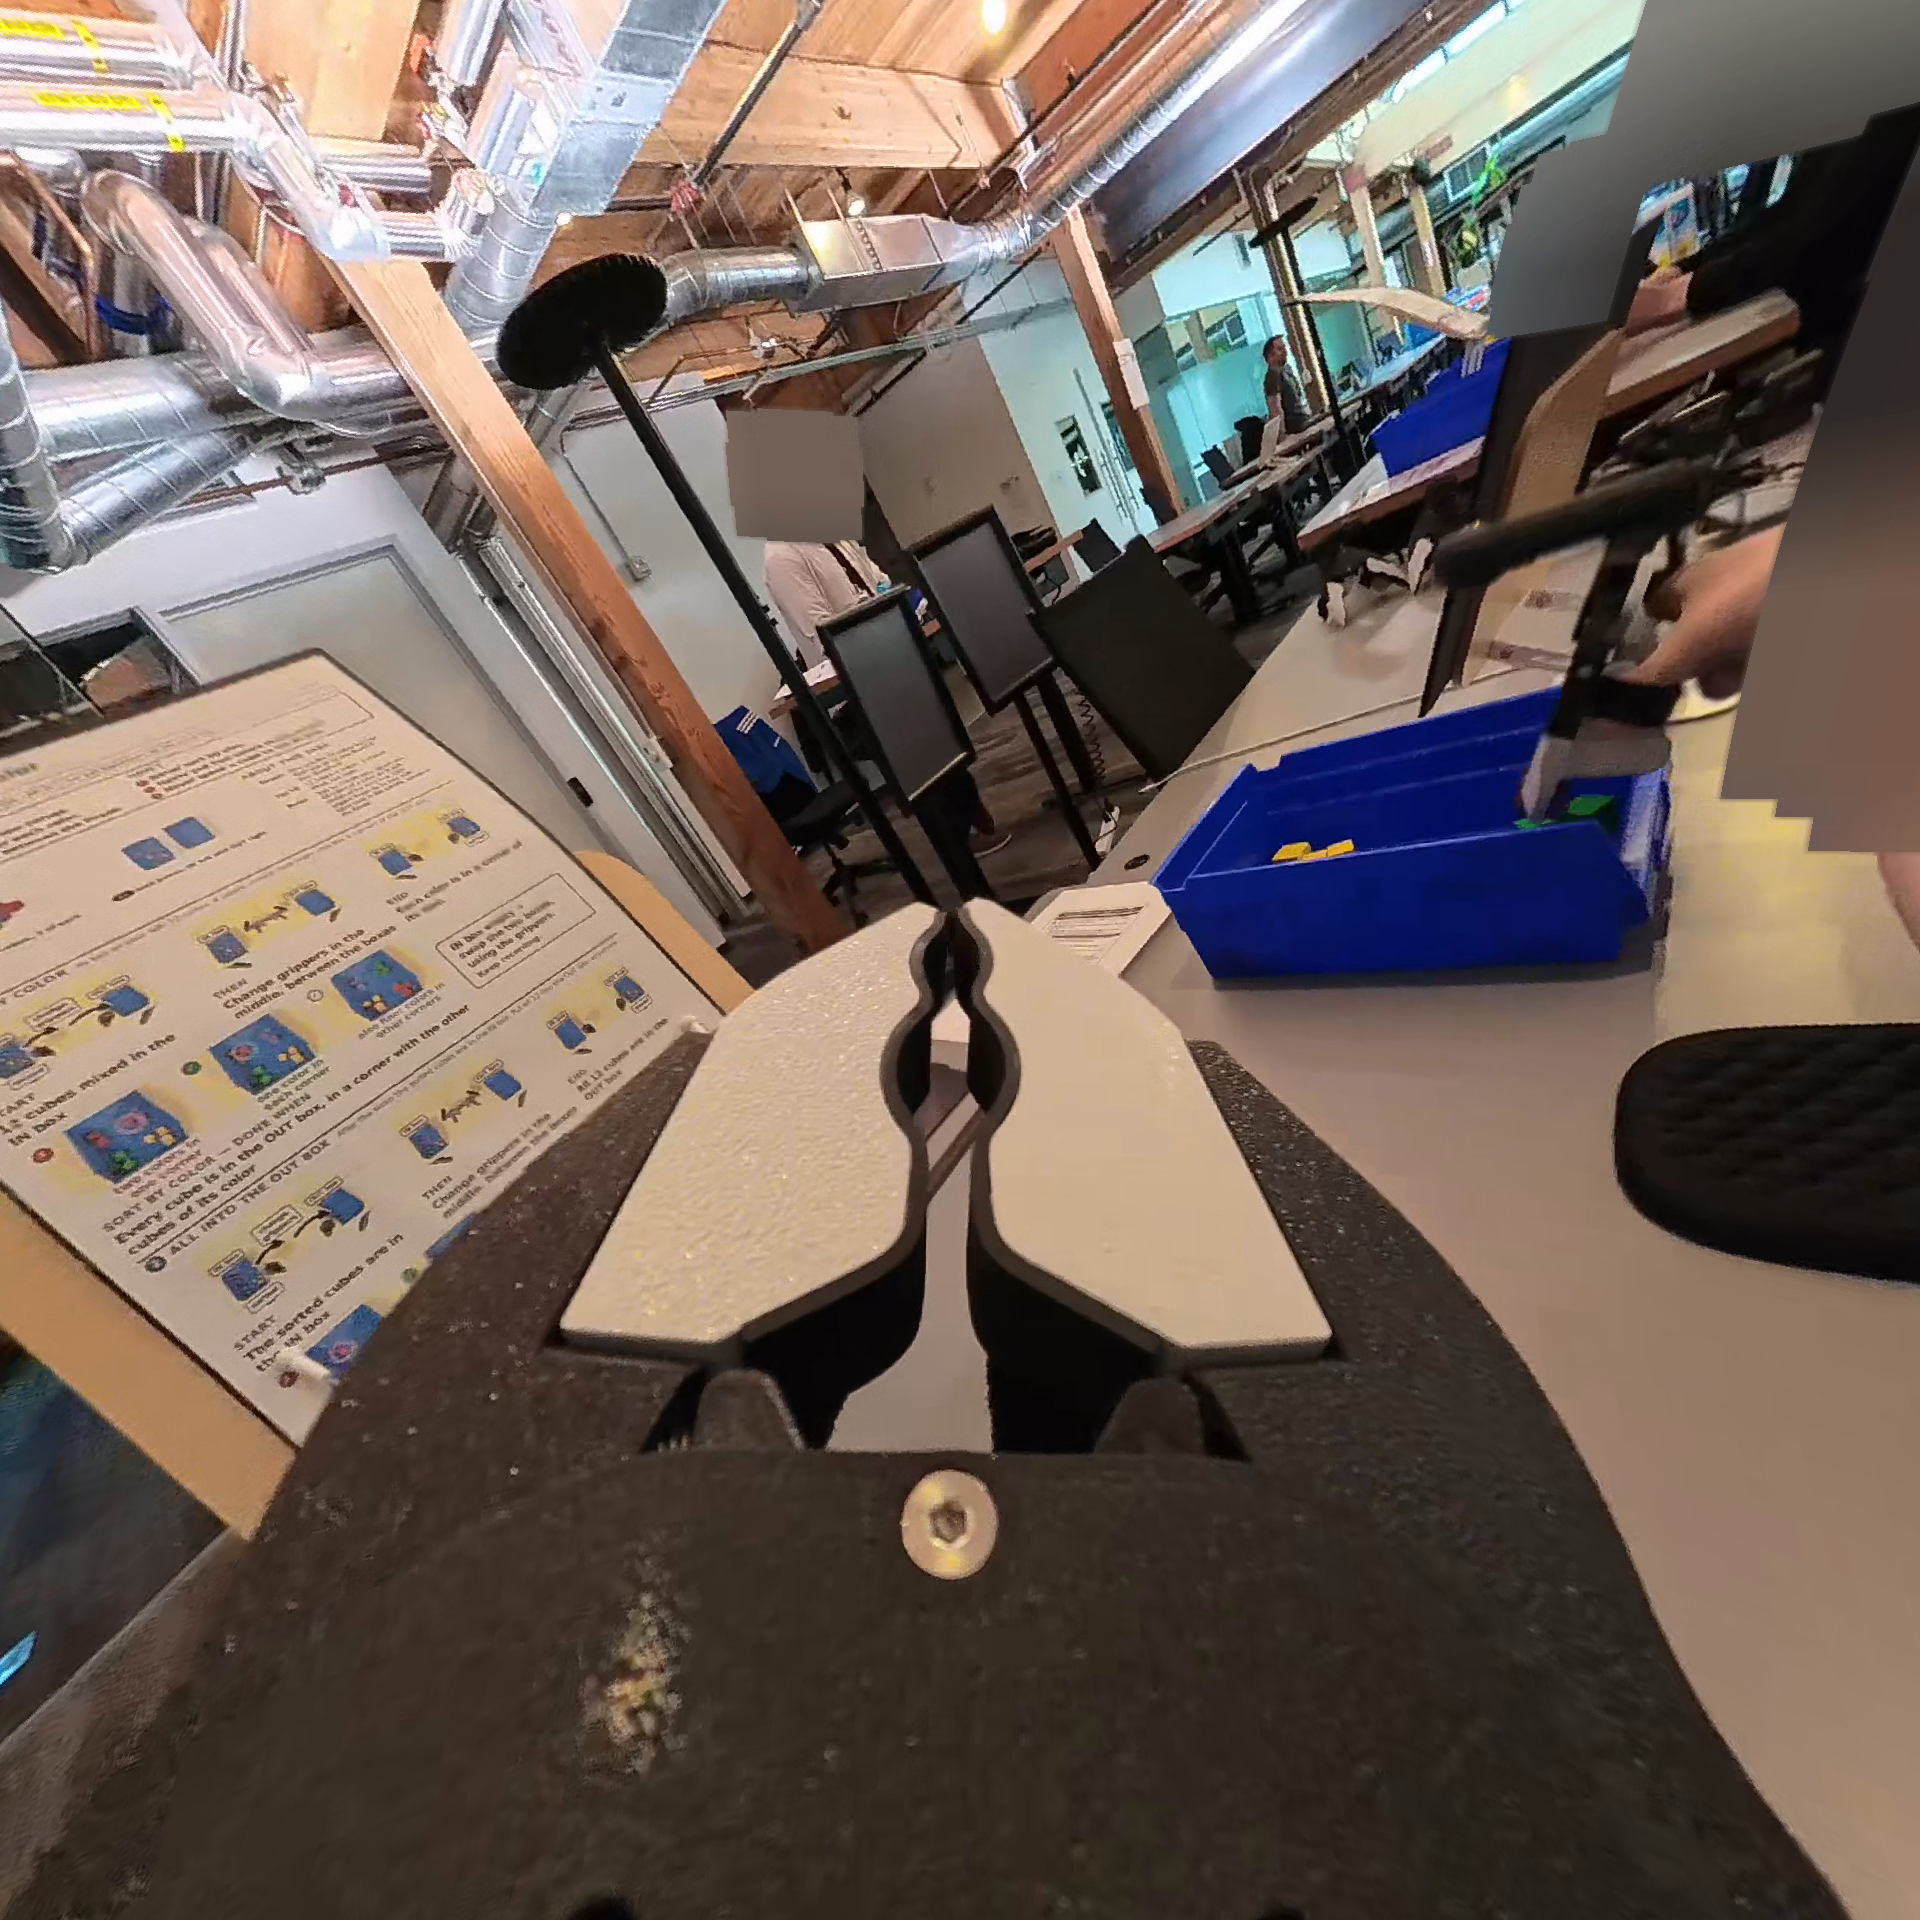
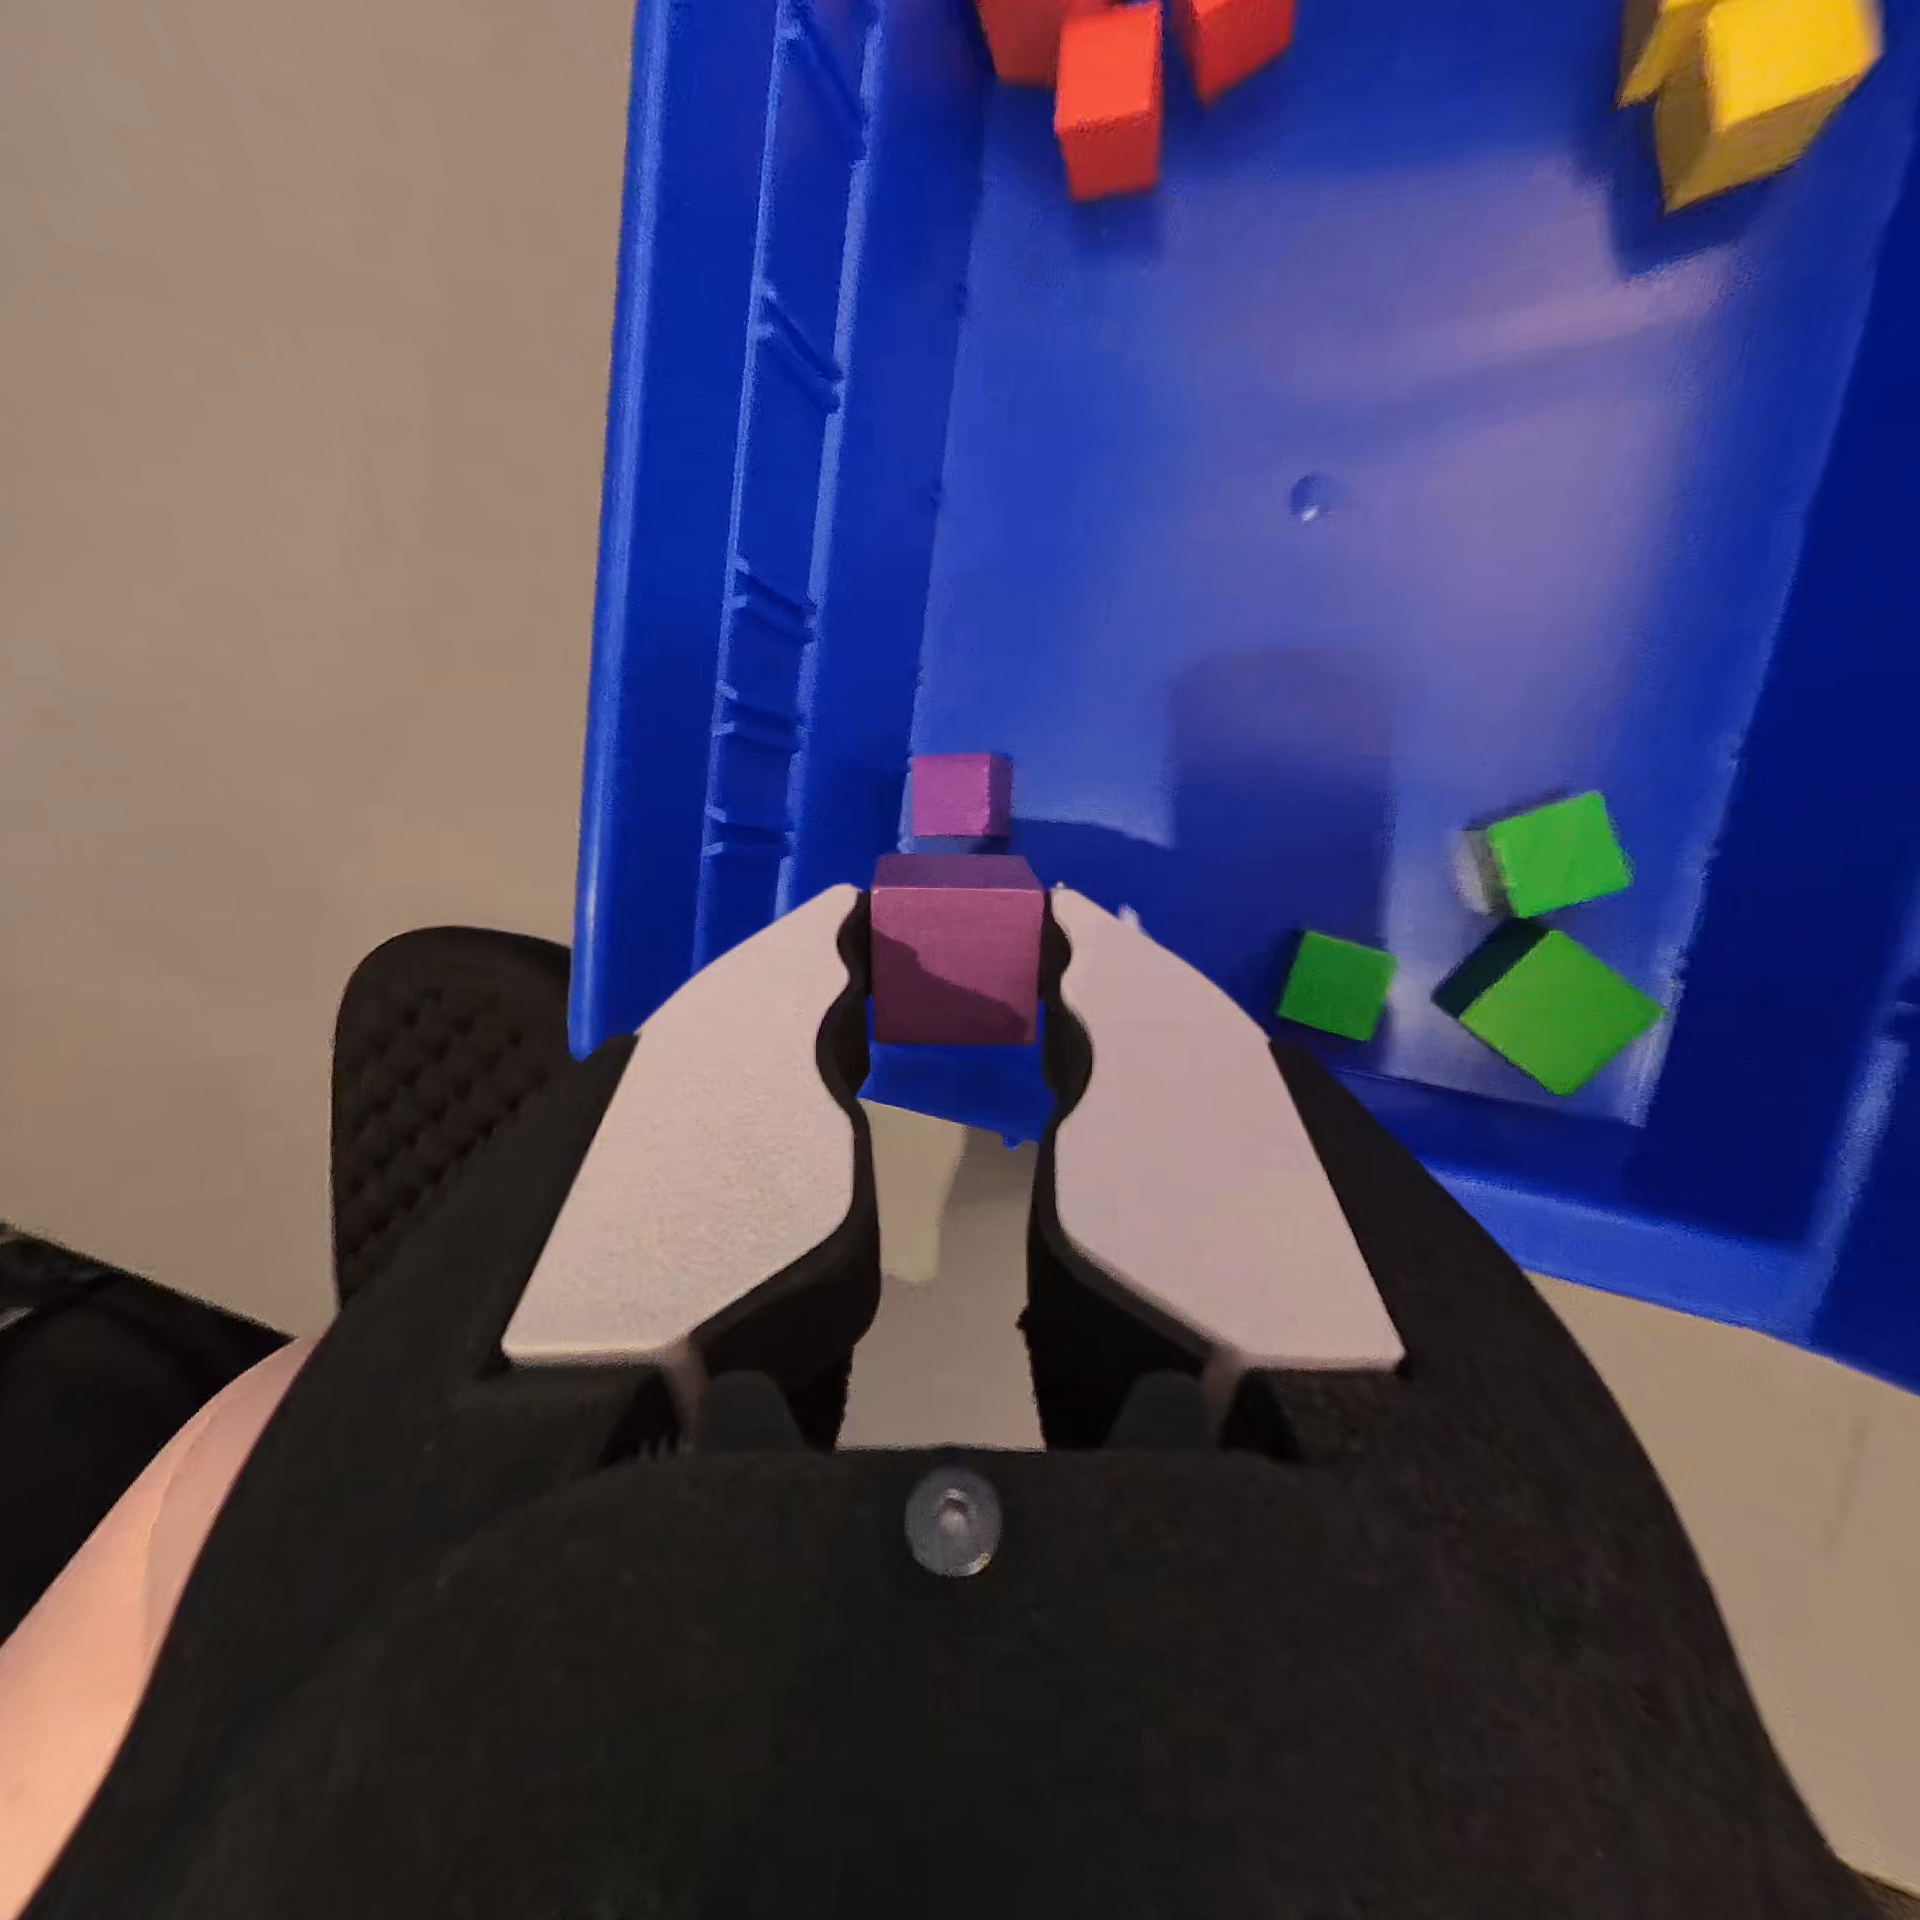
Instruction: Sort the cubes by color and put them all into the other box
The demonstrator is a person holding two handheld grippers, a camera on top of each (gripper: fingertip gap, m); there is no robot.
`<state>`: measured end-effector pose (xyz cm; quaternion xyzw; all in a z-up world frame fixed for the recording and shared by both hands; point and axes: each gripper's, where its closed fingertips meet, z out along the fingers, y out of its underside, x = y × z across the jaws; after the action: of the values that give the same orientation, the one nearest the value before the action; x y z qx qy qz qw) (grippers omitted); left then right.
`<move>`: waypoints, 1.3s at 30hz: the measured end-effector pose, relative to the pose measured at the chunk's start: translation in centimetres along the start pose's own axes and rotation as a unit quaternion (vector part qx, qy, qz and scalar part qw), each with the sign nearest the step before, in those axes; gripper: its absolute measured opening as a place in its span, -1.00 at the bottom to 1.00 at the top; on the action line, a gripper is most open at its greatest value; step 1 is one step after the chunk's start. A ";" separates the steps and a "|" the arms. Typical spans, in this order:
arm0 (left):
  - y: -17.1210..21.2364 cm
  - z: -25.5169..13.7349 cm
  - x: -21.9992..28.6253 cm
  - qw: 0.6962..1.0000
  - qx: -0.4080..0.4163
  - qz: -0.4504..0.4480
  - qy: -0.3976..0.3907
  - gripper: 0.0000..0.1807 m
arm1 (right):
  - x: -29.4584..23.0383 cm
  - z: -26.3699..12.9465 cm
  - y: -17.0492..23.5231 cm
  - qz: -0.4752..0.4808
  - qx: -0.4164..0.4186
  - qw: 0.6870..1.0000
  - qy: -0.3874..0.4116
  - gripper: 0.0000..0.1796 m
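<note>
My right gripper point(image 2: 956, 935) is shut on a purple cube point(image 2: 954, 961) and holds it over the near left corner of a blue box point(image 2: 727, 540). A second purple cube point(image 2: 960, 795) lies in that corner just beyond it. Three green cubes point(image 2: 1548, 1008) lie in the near right corner, red cubes point(image 2: 1107, 104) at the far left, yellow cubes point(image 2: 1745, 94) at the far right. My left gripper point(image 1: 958, 940) is shut and empty, raised off the table and pointing away. In the left wrist view the blue box point(image 1: 1403, 904) stands at the right with the right gripper point(image 1: 1558, 774) reaching into it.
A grey table point(image 1: 1455, 1403) carries the box. A black mesh pad point(image 1: 1787, 1143) lies near the box and also shows in the right wrist view point(image 2: 436, 1081). An instruction board point(image 1: 260, 987) leans at the left. A paper sheet point(image 1: 1101, 925) lies beside the box.
</note>
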<state>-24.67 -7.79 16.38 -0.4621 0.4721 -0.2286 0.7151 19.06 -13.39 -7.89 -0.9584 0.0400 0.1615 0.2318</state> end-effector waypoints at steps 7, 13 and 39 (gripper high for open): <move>-0.6 -1.2 0.1 0.998 0.018 -0.063 0.019 -1.00 | -0.6 3.0 1.1 -0.020 -0.088 0.996 -0.021 -0.68; -1.0 -1.6 -0.9 0.992 0.048 -0.114 0.029 -1.00 | -1.2 4.6 2.2 -0.026 -0.160 0.986 -0.023 -0.68; -1.7 -3.3 -1.4 0.989 0.078 -0.122 0.035 -1.00 | 1.4 4.0 1.8 -0.019 -0.156 0.986 0.051 -0.68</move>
<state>-28.02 -9.02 18.11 -0.4508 0.4182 -0.3660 0.6986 18.91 -13.19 -12.50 -0.9905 0.0081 0.1119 0.0800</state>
